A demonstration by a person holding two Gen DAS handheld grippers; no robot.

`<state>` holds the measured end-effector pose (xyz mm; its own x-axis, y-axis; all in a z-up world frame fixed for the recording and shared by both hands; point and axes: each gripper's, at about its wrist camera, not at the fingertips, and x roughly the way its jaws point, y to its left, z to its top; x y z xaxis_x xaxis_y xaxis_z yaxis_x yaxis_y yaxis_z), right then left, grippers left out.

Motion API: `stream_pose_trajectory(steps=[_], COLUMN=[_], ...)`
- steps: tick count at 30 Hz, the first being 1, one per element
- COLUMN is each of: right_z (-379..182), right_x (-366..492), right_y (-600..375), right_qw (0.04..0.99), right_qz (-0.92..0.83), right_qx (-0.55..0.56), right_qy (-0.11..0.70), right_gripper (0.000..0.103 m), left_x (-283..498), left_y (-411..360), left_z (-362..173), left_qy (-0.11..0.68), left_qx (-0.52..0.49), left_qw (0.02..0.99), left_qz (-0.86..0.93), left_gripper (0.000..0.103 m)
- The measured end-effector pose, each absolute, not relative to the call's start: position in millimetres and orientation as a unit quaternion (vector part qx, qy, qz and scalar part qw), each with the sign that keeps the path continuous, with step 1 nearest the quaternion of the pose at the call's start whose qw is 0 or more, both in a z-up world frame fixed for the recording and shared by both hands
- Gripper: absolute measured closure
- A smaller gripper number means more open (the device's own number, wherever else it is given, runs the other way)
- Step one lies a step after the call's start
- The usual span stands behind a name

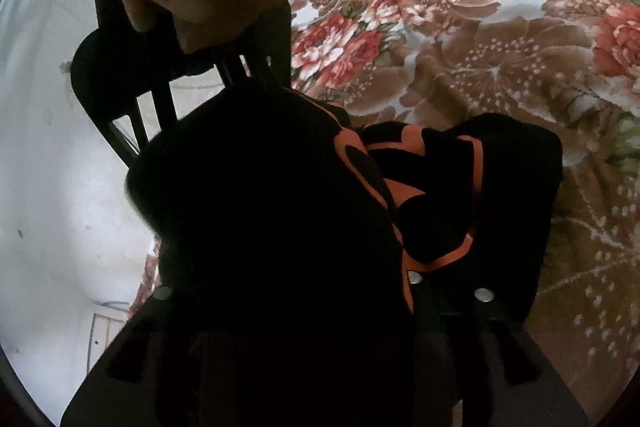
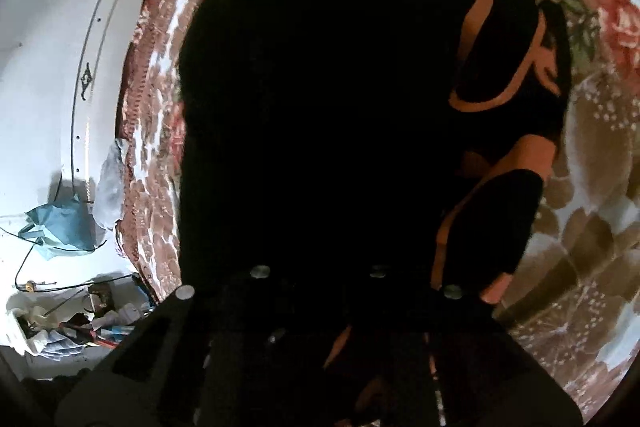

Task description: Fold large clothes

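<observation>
Right claw (image 2: 320, 307) pinches black garment (image 2: 320, 107), apparently gathering a fold; left claw's (image 1: 320, 307) state hidden beneath cloth.

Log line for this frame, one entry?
garment: black, orange print, bunched on floral blanket | right gripper: shut on garment | left gripper: jaws hidden under cloth

A floral brown bedspread (image 1: 500, 39) meets a white wall (image 1: 48, 155), beside a cluttered floor corner (image 2: 80, 323).
</observation>
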<state>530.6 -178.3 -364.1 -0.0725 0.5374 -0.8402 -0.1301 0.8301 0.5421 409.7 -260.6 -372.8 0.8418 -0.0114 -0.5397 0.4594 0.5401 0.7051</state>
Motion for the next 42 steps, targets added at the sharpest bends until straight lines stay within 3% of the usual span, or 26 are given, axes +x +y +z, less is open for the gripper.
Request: stream_pose_trajectory(steps=[4,6,12,18,24,27,31,34,38,40,42], right_z=[-340,-320,-271,-242,-295,-326,-368,-408,-409,-403,-385], right_x=[528,526,516,506,509,506,499,502,499,498,492], right_y=[-177,-176,-175,-183,-212,-231,-239,-254,-237,-240,-242], right_qw=[0.680,0.689,0.698,0.701,0.712,0.713,0.722,0.716,0.736,0.736,0.746], right_qz=[0.250,0.256,0.264,0.264,0.242,0.247,0.225,0.197,0.186,0.185,0.175], right_qx=[0.149,0.140,0.113,0.108,0.115,0.108,0.071,0.120,0.070,0.076,0.058], right_qy=[0.673,0.664,0.656,0.654,0.650,0.647,0.650,0.658,0.647,0.646,0.640], right_gripper=[0.089,0.089,0.090,0.090,0.090,0.089,0.086,0.086,0.085,0.082,0.068], left_x=[409,402,357,376,444,460,463,470,471,470,468], left_y=[-255,-246,-194,-136,-143,-131,-134,-128,-132,-130,-124], left_z=[-343,-326,-273,-219,-288,-325,-341,-348,-344,-338,-322], left_qy=[0.271,0.281,0.310,0.301,0.326,0.359,0.369,0.381,0.385,0.392,0.396], left_qx=[0.410,0.378,0.264,0.161,0.199,0.170,0.187,0.155,0.164,0.154,0.139], left_qw=[0.861,0.870,0.888,0.924,0.907,0.890,0.878,0.878,0.873,0.872,0.873], left_qz=[-0.135,-0.149,-0.211,-0.173,-0.176,-0.225,-0.240,-0.247,-0.249,-0.251,-0.249], left_gripper=[0.051,0.027,0.018,0.015,0.015,0.013,0.009,0.004,0.004,0.004,0.005])
